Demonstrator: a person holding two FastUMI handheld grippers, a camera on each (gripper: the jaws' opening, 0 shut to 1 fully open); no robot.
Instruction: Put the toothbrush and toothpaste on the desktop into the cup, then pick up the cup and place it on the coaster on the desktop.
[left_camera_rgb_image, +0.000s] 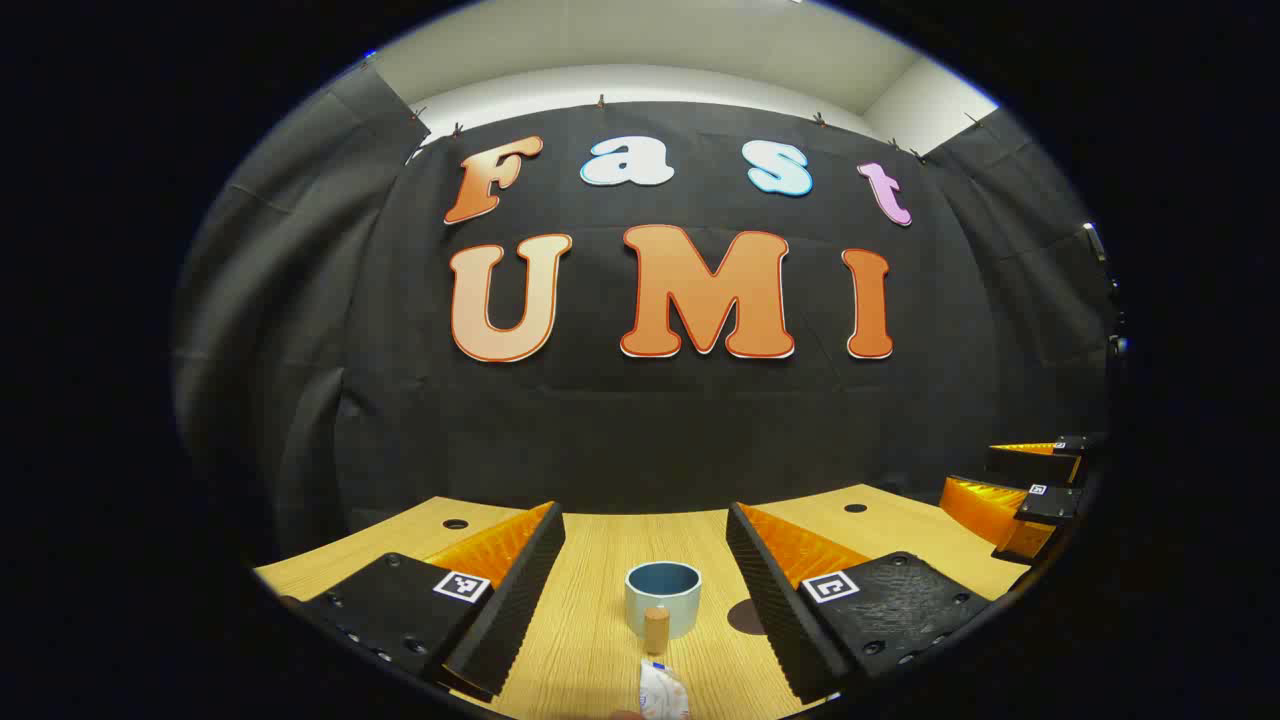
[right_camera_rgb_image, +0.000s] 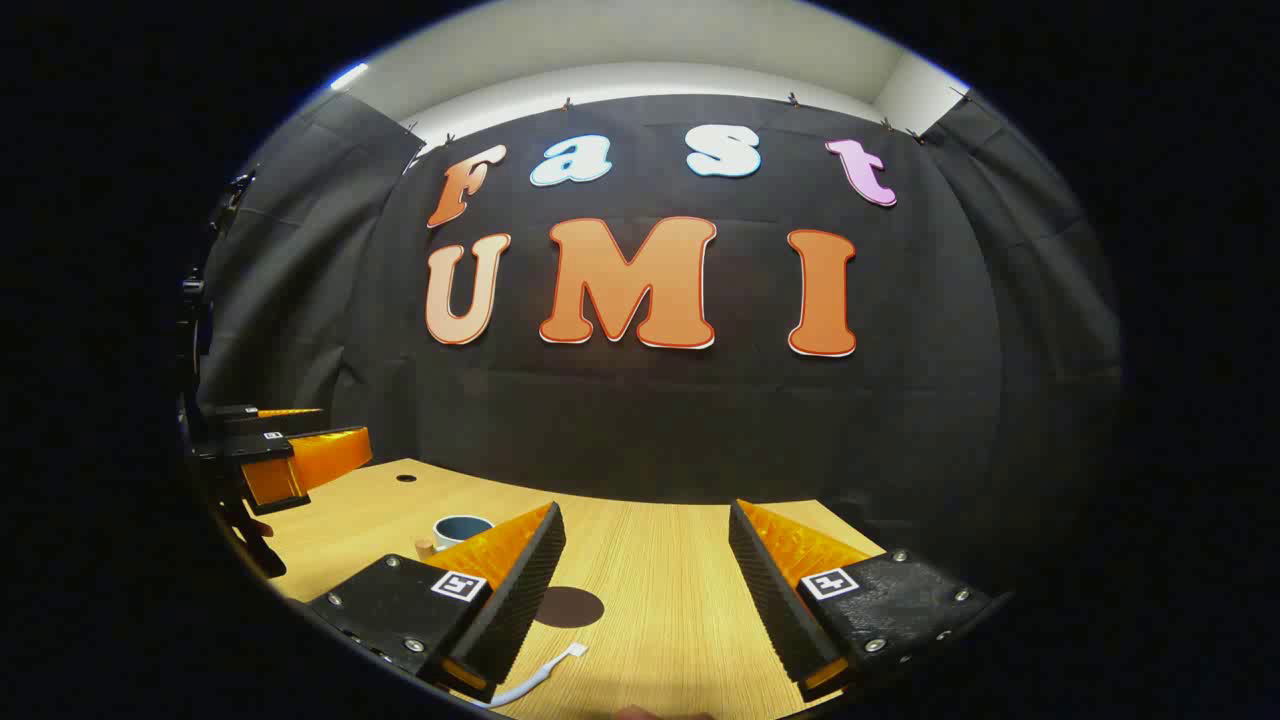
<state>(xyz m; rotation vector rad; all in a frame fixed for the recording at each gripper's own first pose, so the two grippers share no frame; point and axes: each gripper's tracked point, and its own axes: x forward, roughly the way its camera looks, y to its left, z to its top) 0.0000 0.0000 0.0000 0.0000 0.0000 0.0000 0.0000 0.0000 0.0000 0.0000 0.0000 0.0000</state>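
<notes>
Wood-grain desktop (left_camera_rgb_image: 590, 640) runs under both grippers. In the left gripper view, the left gripper (left_camera_rgb_image: 645, 590) hovers with its fingers spread wide and nothing between them. Framed in that gap stands the cup (left_camera_rgb_image: 663, 598), upright, blue inside with a pale outer wall. Touching or just before its near wall stands a small cork-coloured cylinder (left_camera_rgb_image: 656, 630); I cannot tell what it is. At 6 o'clock from the cup, at the view's bottom edge, lies the toothpaste (left_camera_rgb_image: 662, 690), a white tube with blue and orange print. The coaster (left_camera_rgb_image: 745, 616), a dark round disc, lies flat at 3 o'clock from the cup, partly hidden behind the gripper's own finger. The right gripper (left_camera_rgb_image: 1030, 490) shows at 3 o'clock near the view's edge, above the desktop. In the right gripper view, the right gripper (right_camera_rgb_image: 647, 590) is likewise wide open and empty. The coaster (right_camera_rgb_image: 568, 607) sits near its finger at 8 o'clock; the toothbrush (right_camera_rgb_image: 535, 680), white, lies at 7 o'clock by the bottom edge. The cup (right_camera_rgb_image: 463, 530) stands farther off at 9 o'clock, and the left gripper (right_camera_rgb_image: 290, 455) hangs beyond it, apart from the cup.
</notes>
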